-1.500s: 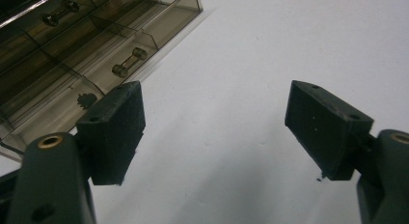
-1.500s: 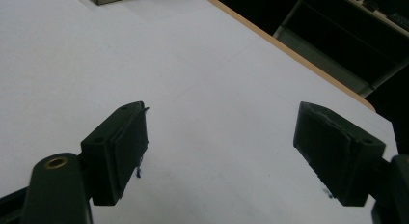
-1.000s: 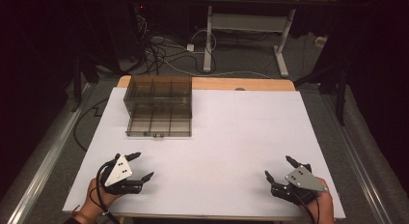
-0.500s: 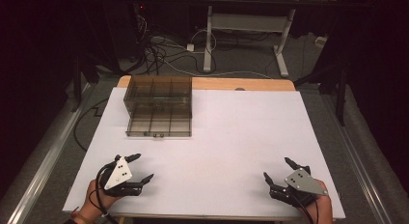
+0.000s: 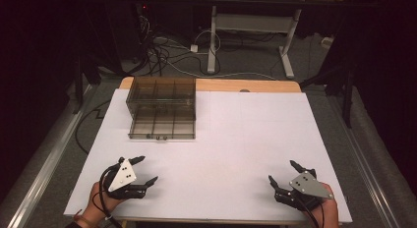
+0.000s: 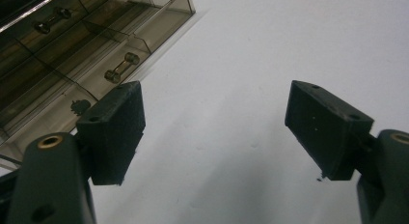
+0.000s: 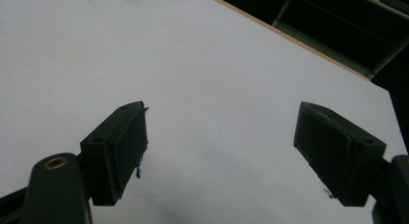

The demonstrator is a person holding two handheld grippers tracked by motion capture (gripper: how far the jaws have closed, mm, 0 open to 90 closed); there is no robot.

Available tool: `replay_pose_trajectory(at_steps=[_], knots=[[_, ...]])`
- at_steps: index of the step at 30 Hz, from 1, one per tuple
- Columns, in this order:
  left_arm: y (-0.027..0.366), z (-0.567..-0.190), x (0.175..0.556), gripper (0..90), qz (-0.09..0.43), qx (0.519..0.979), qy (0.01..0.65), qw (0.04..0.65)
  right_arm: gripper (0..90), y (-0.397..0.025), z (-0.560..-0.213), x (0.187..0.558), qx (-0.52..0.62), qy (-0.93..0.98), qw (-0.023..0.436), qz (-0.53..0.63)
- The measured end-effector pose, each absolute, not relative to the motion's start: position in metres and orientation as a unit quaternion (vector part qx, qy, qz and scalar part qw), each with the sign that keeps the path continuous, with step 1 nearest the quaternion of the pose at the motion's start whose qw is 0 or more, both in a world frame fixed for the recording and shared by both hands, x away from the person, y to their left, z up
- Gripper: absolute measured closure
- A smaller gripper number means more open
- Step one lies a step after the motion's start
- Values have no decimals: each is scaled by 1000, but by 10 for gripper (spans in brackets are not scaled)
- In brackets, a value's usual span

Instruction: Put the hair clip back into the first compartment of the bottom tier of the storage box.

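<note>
A smoky clear plastic organiser box with several compartments sits at the back left of the white table. In the left gripper view its drawer fronts carry small metal handles. My left gripper rests near the front left edge, open and holding nothing, with its jaws wide apart over bare table. At the front right, my right gripper is open too, with nothing between its pads.
A wooden table edge runs along the back behind the white sheet. On the floor beyond lie cables, and the legs of another desk stand there. Dark metal rails flank the table on both sides.
Both grippers have stayed almost still near the front edge, with only slight shifts of the hands. The box has not moved.
</note>
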State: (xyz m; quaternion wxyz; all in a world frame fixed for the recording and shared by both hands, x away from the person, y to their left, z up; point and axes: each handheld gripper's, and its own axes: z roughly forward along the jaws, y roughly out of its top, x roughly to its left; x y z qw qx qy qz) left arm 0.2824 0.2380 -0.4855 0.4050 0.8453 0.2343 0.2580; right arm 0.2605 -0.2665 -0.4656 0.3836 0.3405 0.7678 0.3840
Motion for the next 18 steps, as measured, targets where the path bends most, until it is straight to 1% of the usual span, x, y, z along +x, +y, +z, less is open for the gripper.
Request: replay_pose_trajectory(at_steps=[18], knots=[[239, -486, 286, 208, 257, 843, 243, 405, 193, -267, -468, 264, 345, 769, 380, 381]])
